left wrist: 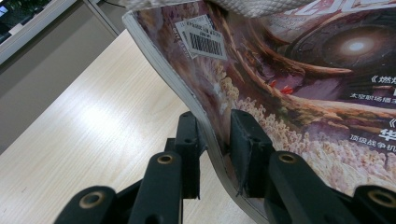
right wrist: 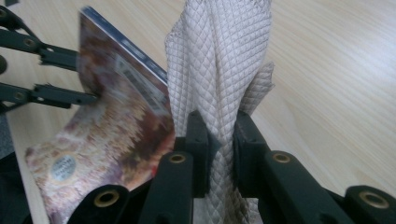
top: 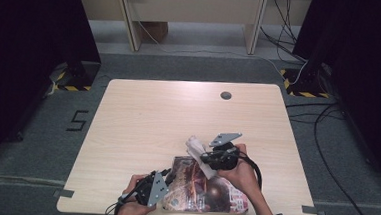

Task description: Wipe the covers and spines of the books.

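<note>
Tabletop point(top: 153, 110): pale wood, carrying the work at its near edge, about 6 o'clock in the high view.

Magazine point(top: 193, 188): glossy and thin. I judge it light, limp and slippery, since it bows where it is lifted; I would take it near the spine edge, as here. It lies flat at its right part, with its left edge raised.

Cloth point(top: 196, 149): a pale quilted wipe, soft and light, bunched; it can be gripped anywhere. It hangs at 12 o'clock of the magazine, over its far edge.

Left tongs point(left wrist: 215, 140): pressed together, pinching the magazine's edge at its 9 o'clock side.

Right tongs point(right wrist: 222, 135): pressed together on the gathered cloth, which rises from between them.
</note>
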A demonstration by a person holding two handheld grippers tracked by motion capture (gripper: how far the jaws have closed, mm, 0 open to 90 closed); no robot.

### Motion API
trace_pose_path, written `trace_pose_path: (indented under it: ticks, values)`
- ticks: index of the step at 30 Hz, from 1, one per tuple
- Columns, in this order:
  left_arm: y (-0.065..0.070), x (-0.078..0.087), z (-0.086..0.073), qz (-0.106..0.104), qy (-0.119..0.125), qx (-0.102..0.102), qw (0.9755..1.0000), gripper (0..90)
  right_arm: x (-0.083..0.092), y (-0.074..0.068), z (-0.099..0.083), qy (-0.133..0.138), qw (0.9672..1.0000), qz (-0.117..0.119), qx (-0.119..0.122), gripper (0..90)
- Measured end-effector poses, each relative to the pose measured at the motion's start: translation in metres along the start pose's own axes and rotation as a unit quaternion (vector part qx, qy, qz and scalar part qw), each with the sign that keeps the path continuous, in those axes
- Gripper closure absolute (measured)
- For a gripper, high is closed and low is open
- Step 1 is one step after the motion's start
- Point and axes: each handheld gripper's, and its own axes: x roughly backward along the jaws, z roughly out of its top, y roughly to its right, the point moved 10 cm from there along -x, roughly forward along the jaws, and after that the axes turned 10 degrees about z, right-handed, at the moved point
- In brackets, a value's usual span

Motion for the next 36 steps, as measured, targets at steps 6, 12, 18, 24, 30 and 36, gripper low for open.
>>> trace_pose_path:
  ticks: [6, 12, 18, 24, 30, 36]
  values:
    - [0.000, 0.000, 0.001, -0.001, 0.002, 0.001, 1.0000, 73.6, 0.005, 0.014, -0.012, -0.003, 0.9998, -0.003, -0.021, 79.3]
    - [0.000, 0.000, 0.001, -0.001, 0.002, 0.000, 1.0000, 73.6, 0.008, 0.025, -0.021, -0.009, 0.9993, -0.008, -0.036, 79.3]
    - [0.000, 0.001, 0.002, 0.000, 0.004, 0.000, 1.0000, 73.5, 0.012, 0.037, -0.030, -0.017, 0.9986, -0.017, -0.048, 79.3]
    - [0.000, 0.001, 0.002, -0.002, 0.005, 0.001, 1.0000, 73.3, 0.016, 0.052, -0.043, -0.026, 0.9970, -0.028, -0.068, 79.2]
    - [0.000, 0.001, 0.003, -0.001, 0.006, 0.000, 1.0000, 73.3, 0.022, 0.067, -0.057, -0.035, 0.9944, -0.038, -0.092, 79.3]
    - [0.000, 0.002, 0.003, -0.002, 0.008, -0.002, 1.0000, 73.3, 0.028, 0.083, -0.072, -0.046, 0.9910, -0.054, -0.113, 79.3]
